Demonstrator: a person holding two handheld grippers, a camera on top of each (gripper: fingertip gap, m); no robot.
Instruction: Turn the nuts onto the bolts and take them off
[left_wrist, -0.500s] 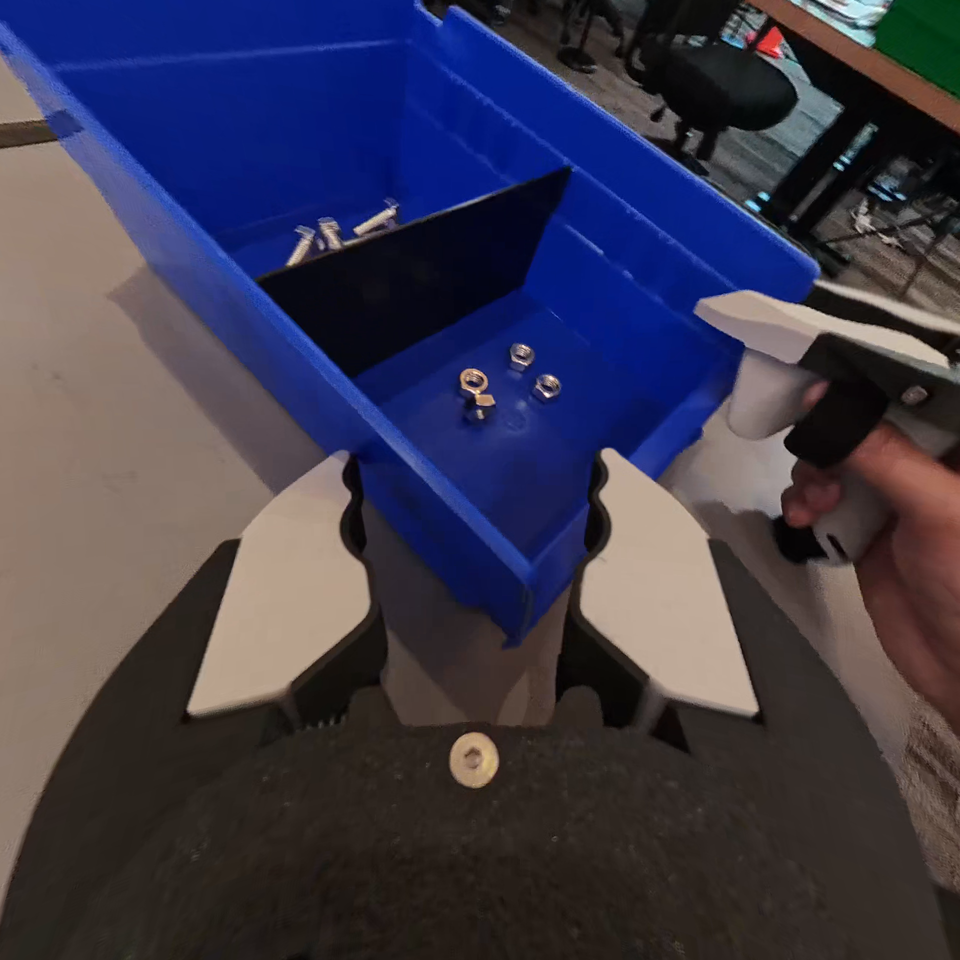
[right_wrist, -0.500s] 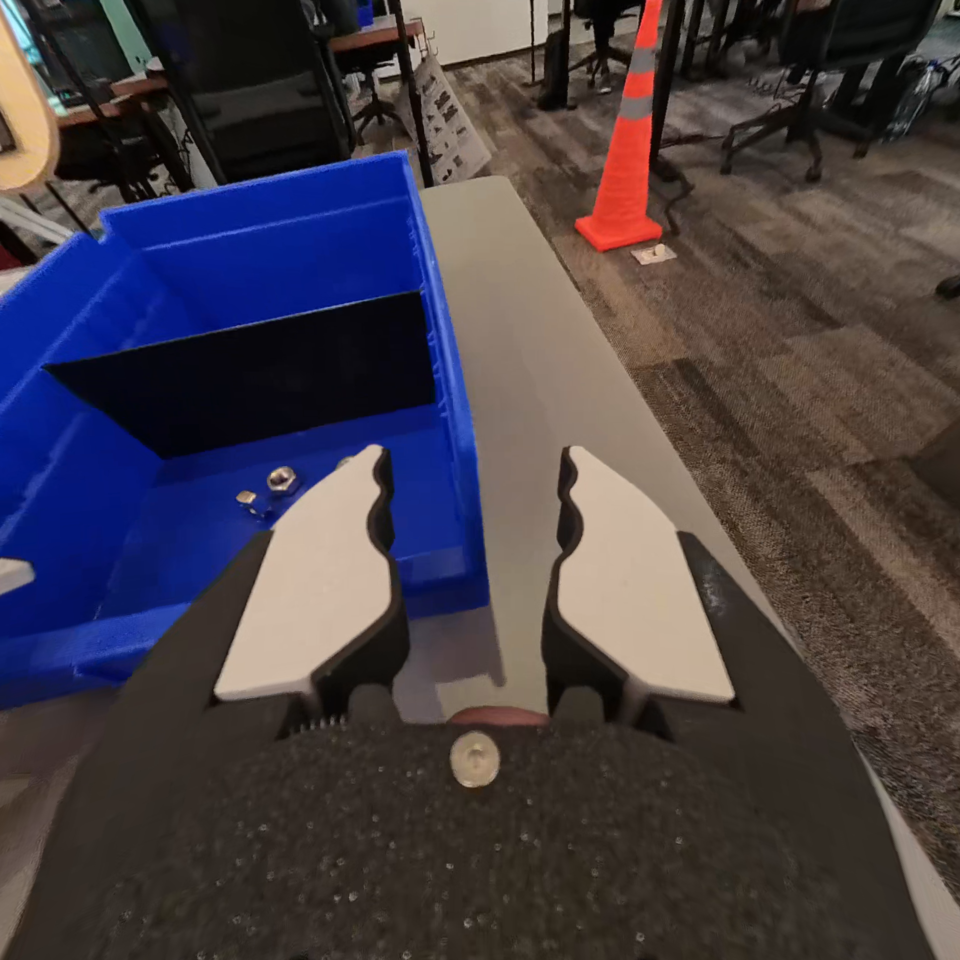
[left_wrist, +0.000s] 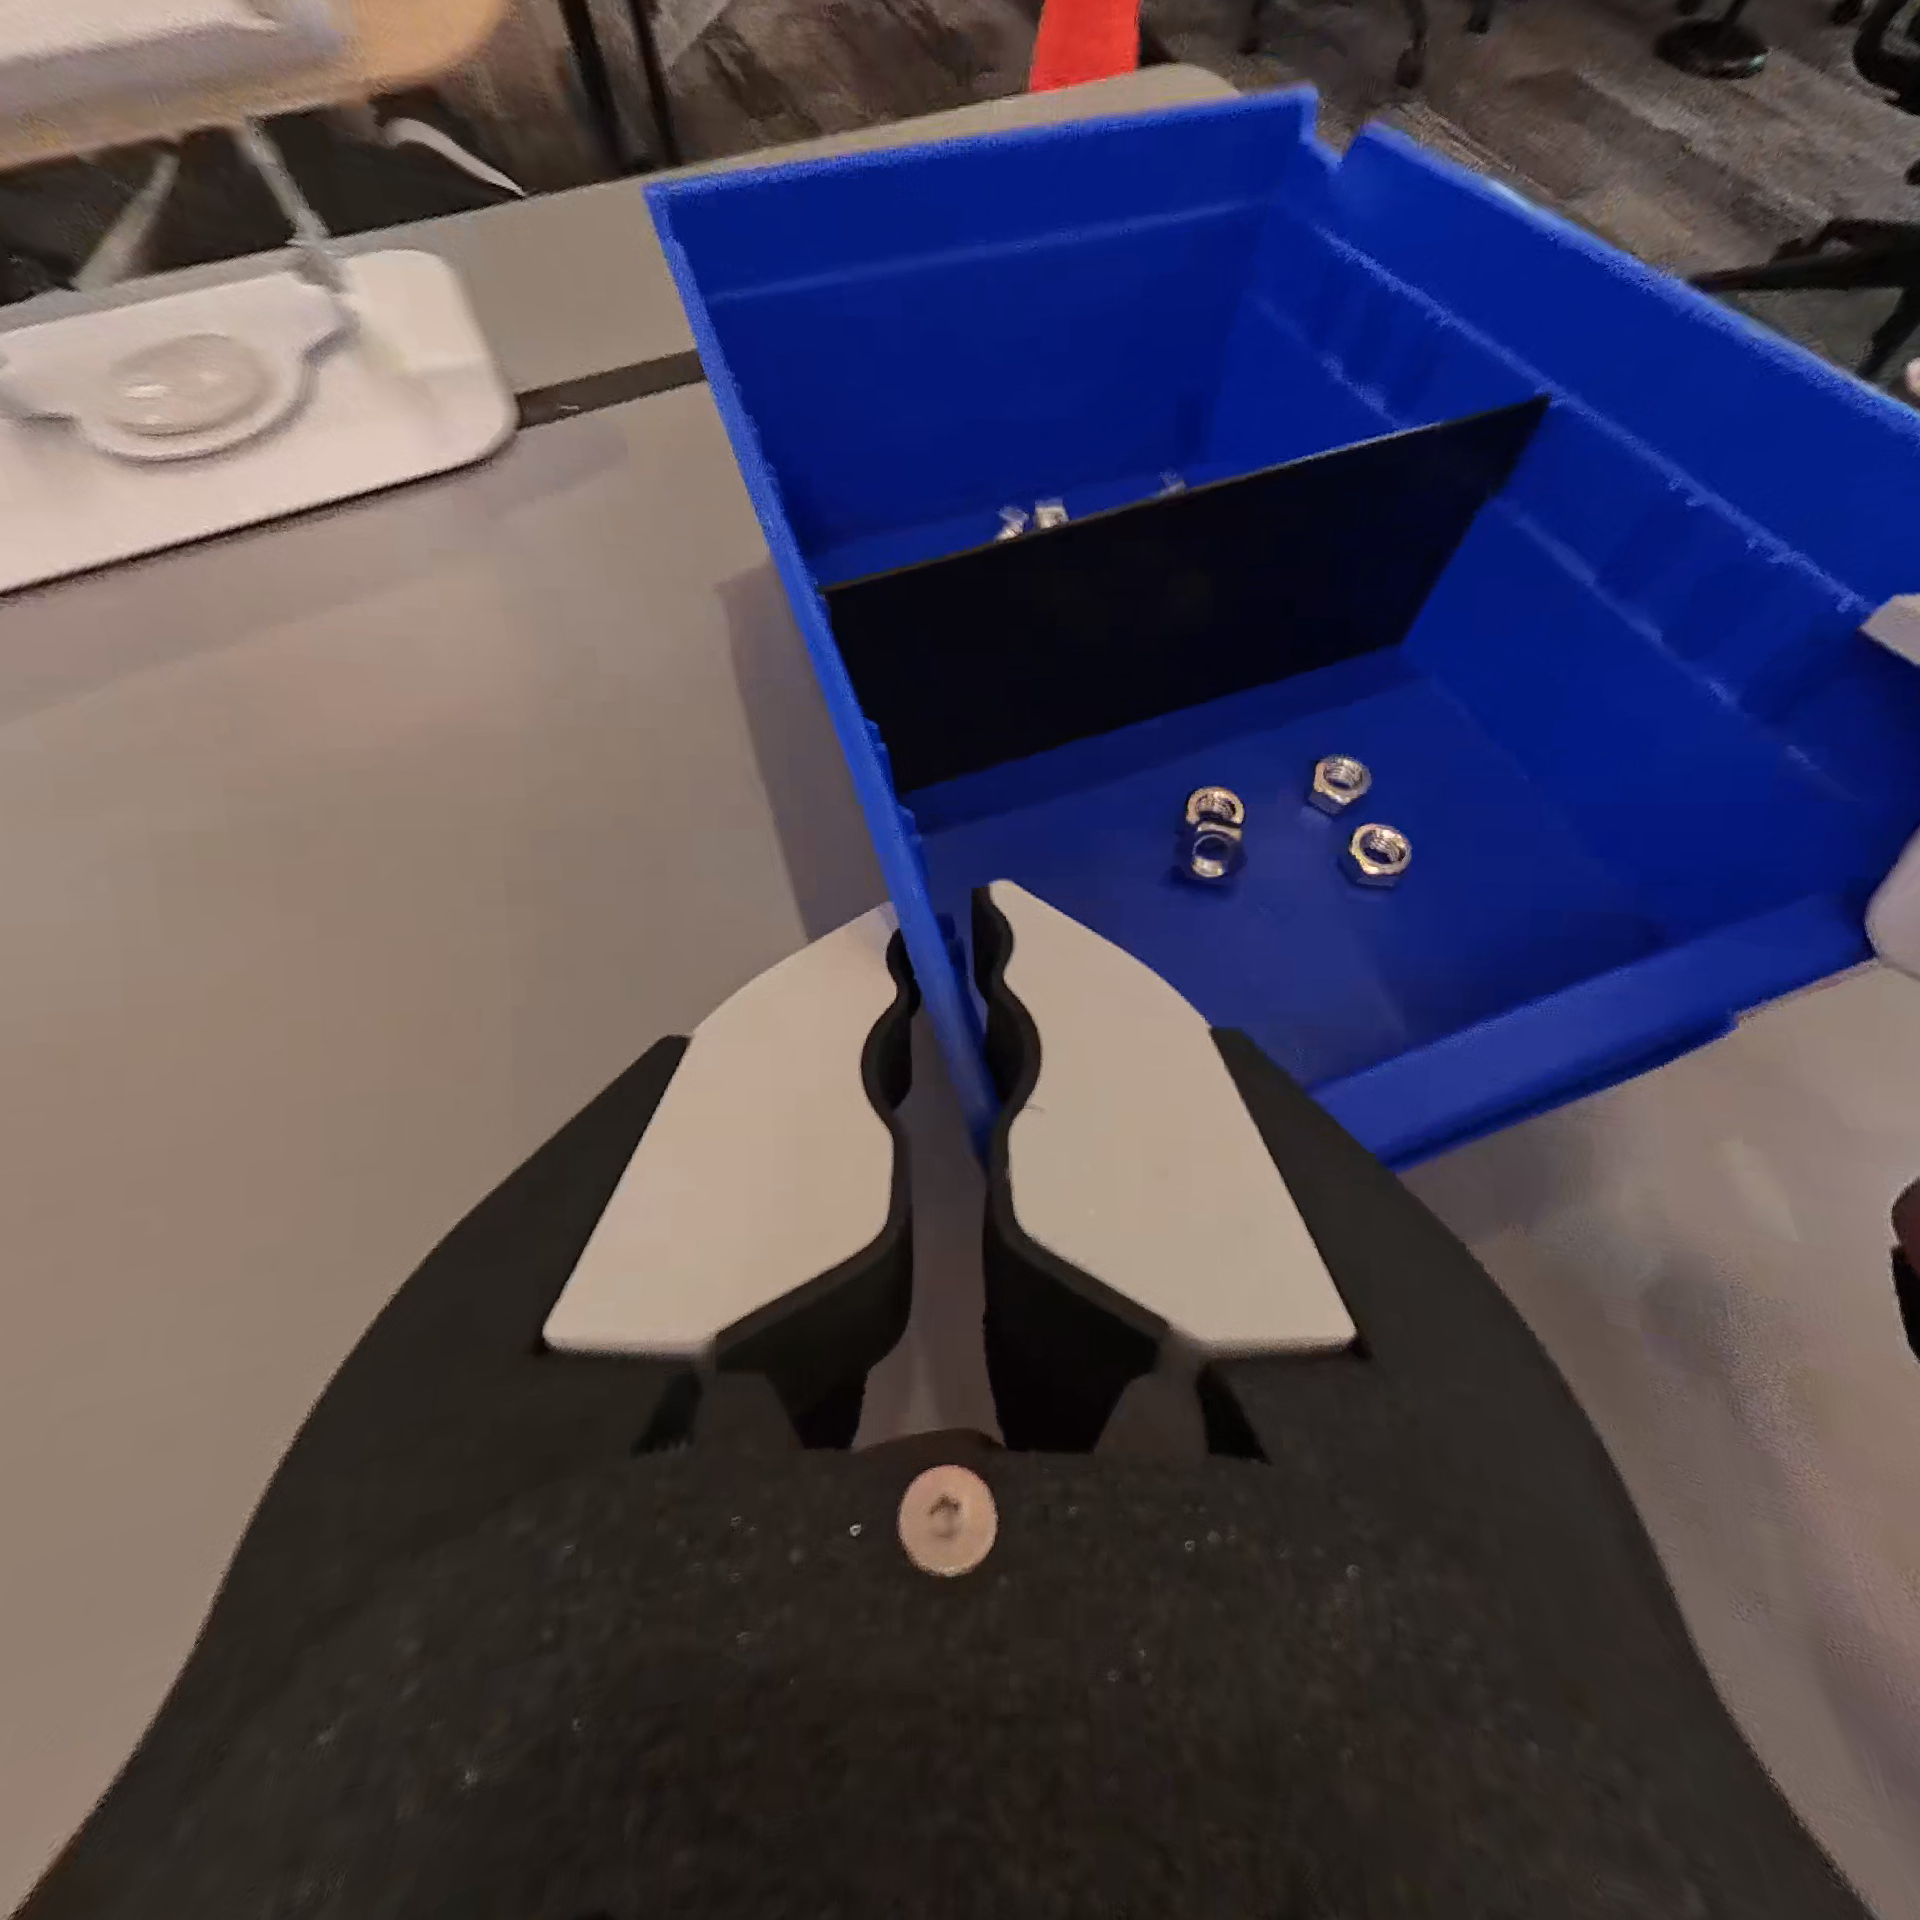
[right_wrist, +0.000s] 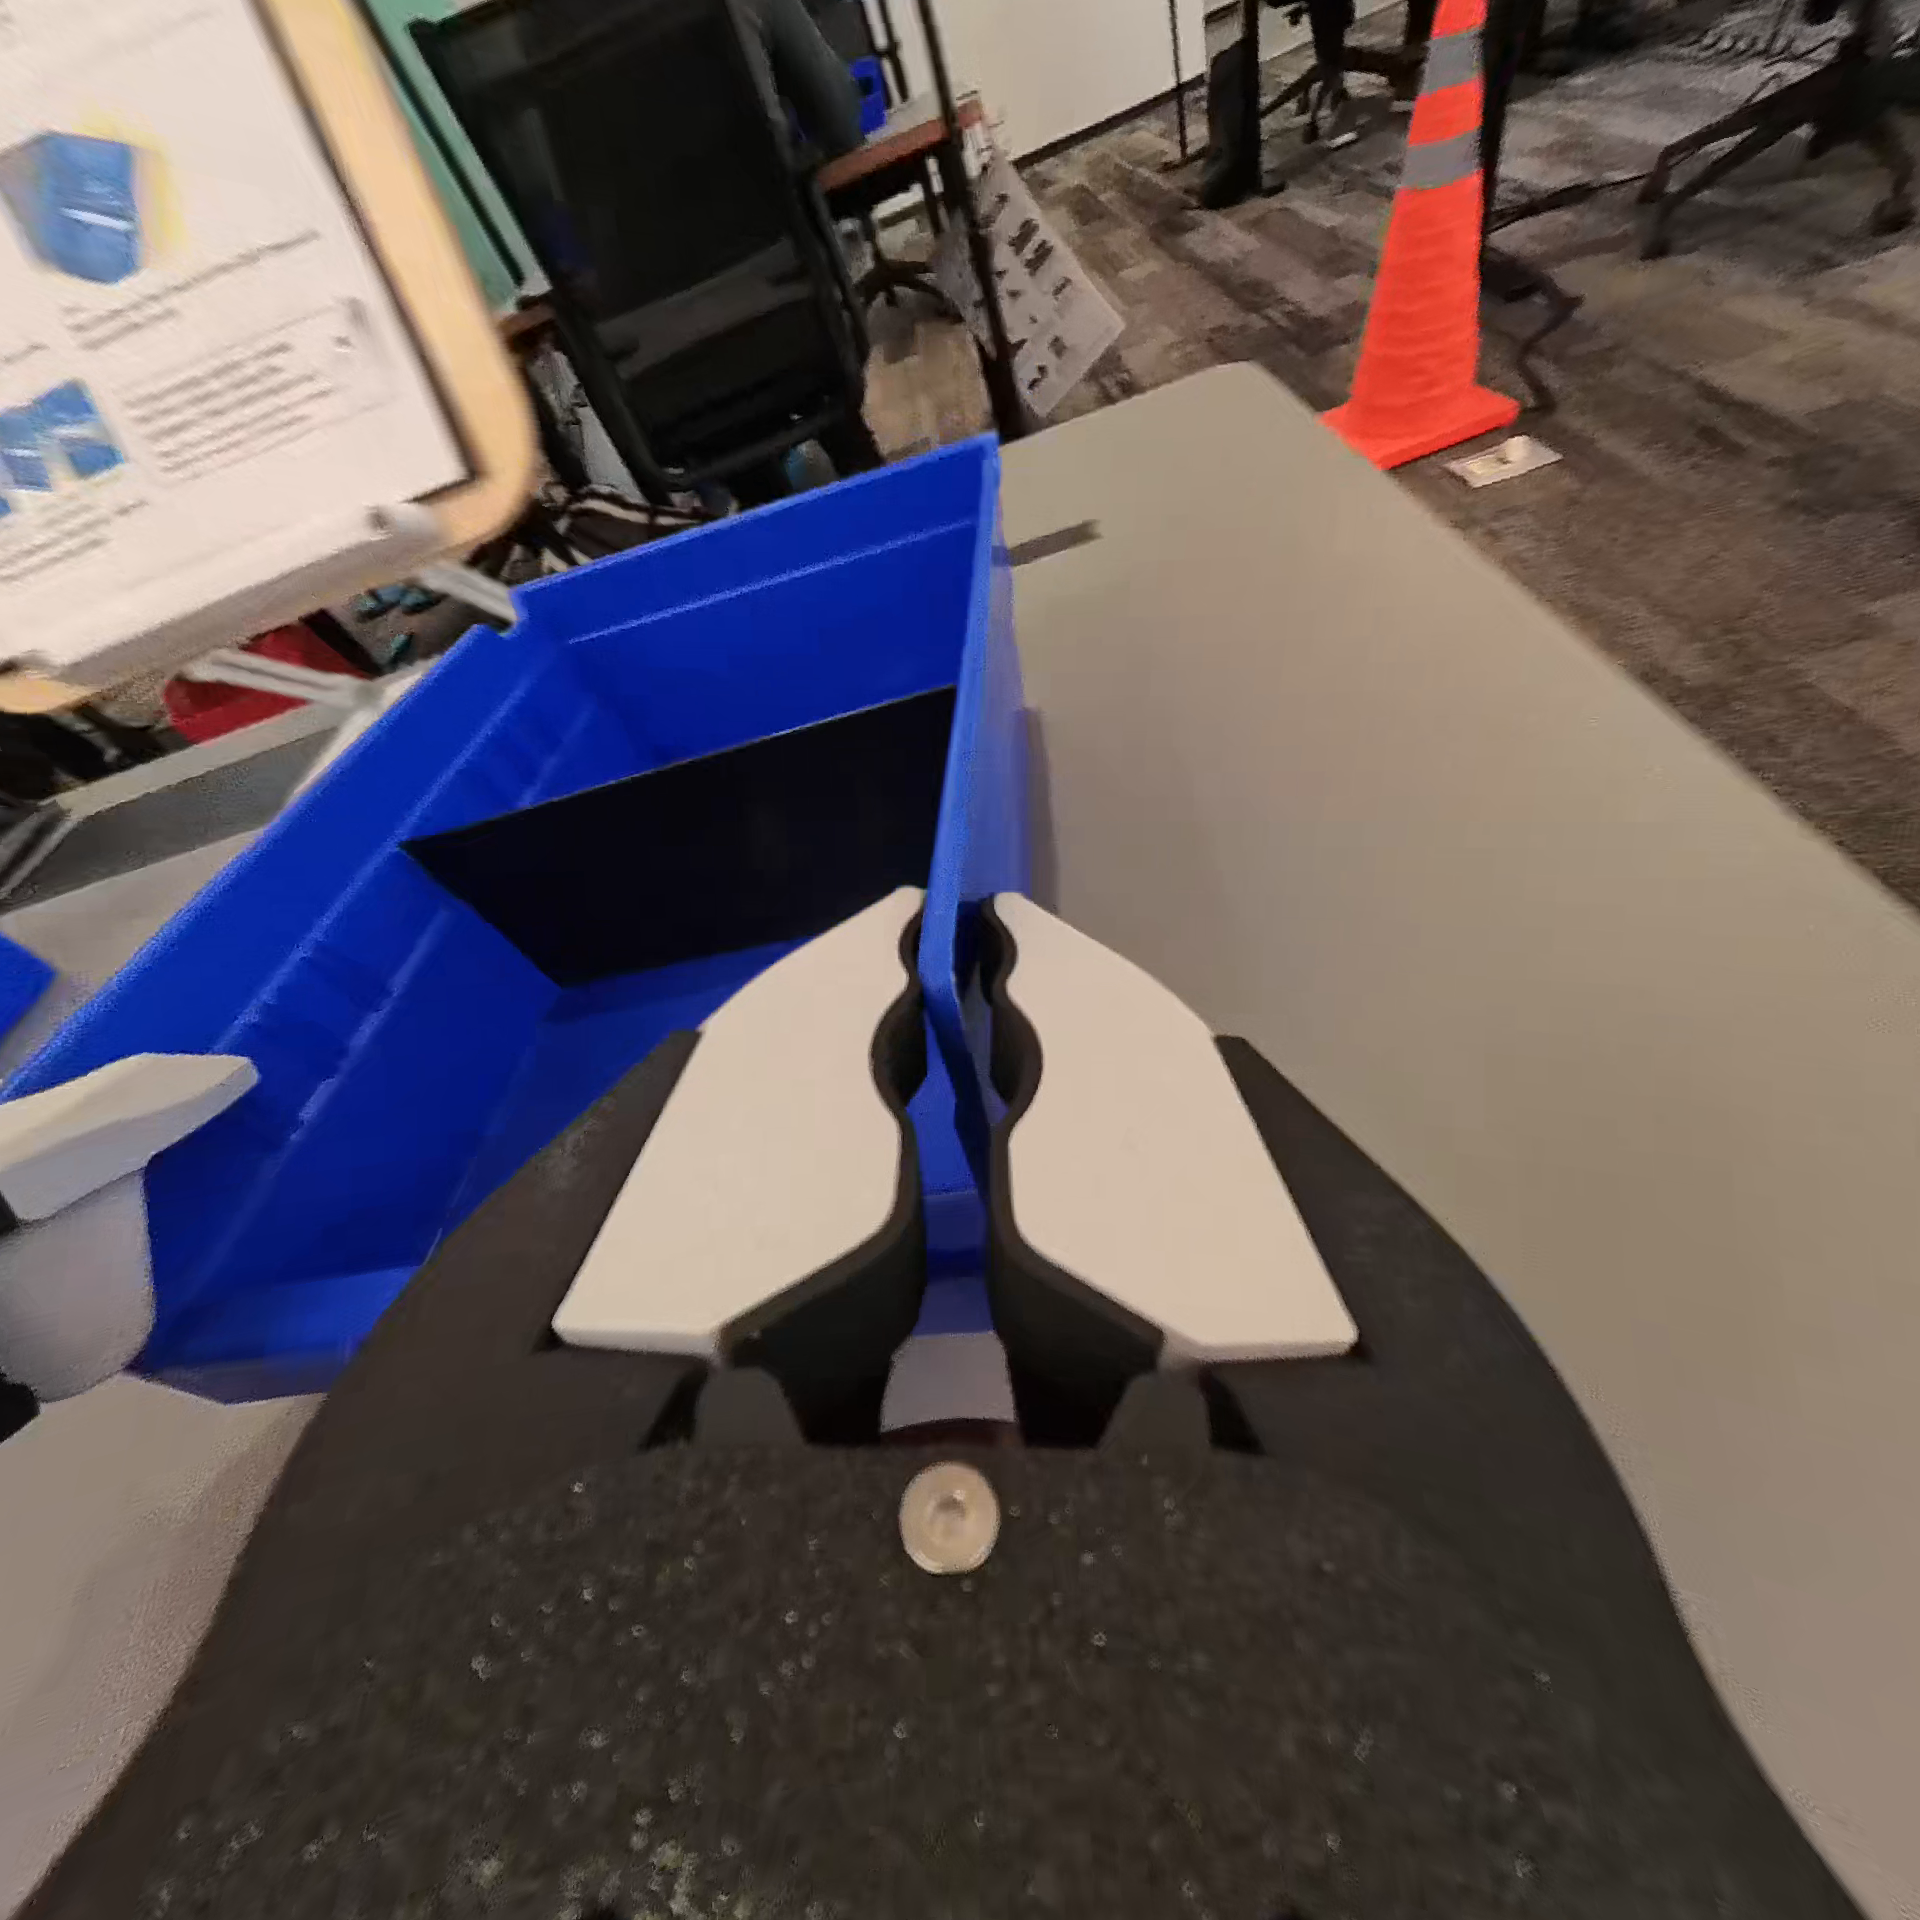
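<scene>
Grey tabletop (left_wrist: 364, 831): we clamp blue plastic bin (left_wrist: 935, 343) side walls, left gripper (left_wrist: 948, 940) and right gripper (right_wrist: 951, 935) closed on them, likely steadying or repositioning it; steel hex nuts (left_wrist: 1288, 831) untouched.

Two close wrist views facing forward, sharing the blue bin (left_wrist: 1091, 312) (right_wrist: 727, 613)

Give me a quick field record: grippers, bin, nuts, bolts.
left gripper: shut on the blue bin's left side wall
right gripper: shut on the bin's right side wall
blue bin: on the grey table, split by a black divider
nuts: four, loose in the near compartment
bolts: in the far compartment, mostly hidden behind the divider
</scene>
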